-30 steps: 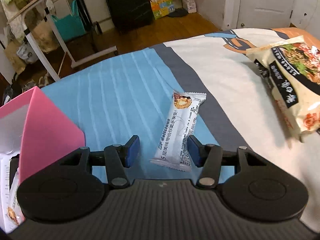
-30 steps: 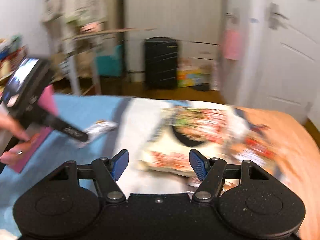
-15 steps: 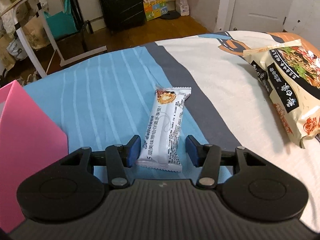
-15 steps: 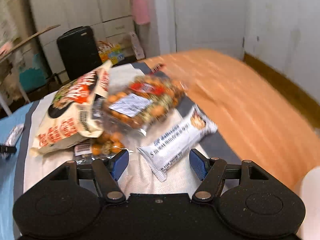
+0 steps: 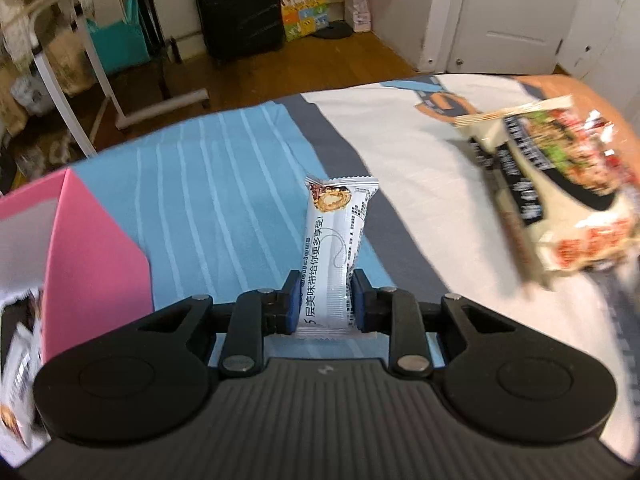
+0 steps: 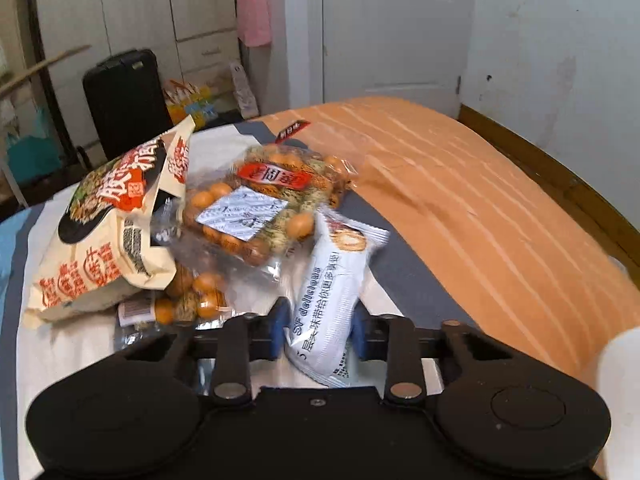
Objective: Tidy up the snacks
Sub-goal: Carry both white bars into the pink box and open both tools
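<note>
While a pink box (image 5: 92, 256) stands at the left edge of the bed (image 5: 400, 168), on its blue striped part, a cream noodle bag (image 5: 560, 200) lies blurred toward the right edge. By the right wrist view that bag (image 6: 108, 232) leans on two clear packs of orange snack balls (image 6: 260, 208), piled mid-bed beside the orange part. The left gripper (image 5: 325, 302), tilted downward, has just closed its blue pads on the near end of a white snack bar (image 5: 334, 248), whose far end points away. The right gripper (image 6: 320, 328), also tilted down, has just closed on a second white snack bar (image 6: 332, 300) just beside the pile.
</note>
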Demonstrator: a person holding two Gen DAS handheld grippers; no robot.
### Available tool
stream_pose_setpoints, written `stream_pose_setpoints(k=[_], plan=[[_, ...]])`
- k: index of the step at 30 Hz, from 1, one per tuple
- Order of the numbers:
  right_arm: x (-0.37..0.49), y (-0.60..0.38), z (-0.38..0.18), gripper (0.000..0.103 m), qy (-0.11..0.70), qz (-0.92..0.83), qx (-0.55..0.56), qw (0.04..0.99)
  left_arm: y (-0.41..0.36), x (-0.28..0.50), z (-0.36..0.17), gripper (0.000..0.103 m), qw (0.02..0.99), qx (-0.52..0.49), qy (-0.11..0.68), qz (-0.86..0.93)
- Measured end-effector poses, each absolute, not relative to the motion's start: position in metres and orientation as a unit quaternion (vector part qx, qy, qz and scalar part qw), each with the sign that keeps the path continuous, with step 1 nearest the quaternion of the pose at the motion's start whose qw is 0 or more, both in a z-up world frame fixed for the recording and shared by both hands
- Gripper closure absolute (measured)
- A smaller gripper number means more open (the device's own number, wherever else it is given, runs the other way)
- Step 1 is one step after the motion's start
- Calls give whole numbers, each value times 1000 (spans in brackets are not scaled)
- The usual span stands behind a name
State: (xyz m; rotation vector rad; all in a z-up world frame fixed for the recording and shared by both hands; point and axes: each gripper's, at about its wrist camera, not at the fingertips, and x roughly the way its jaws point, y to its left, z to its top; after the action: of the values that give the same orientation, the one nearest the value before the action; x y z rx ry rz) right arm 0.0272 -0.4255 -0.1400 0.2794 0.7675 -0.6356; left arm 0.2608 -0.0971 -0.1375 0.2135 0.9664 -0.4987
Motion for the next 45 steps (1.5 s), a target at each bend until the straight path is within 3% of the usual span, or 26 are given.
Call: stream_pose_setpoints(k=[8,19,29,45], plan=[[0,-388,-104,70,391,-250,127,877,-80,225,-106,79,825,102,501,-241],[-10,-335,-76,70,417,-112,157,888,-45,167,-54,79,821,71,486,-290],[3,-264,-48,70,431,29,121,894,-1,130,-24,79,840,46,466,-276],[76,-157,9,70,316,250,11,915,102,139,8,78,891,-12,424,-161]])
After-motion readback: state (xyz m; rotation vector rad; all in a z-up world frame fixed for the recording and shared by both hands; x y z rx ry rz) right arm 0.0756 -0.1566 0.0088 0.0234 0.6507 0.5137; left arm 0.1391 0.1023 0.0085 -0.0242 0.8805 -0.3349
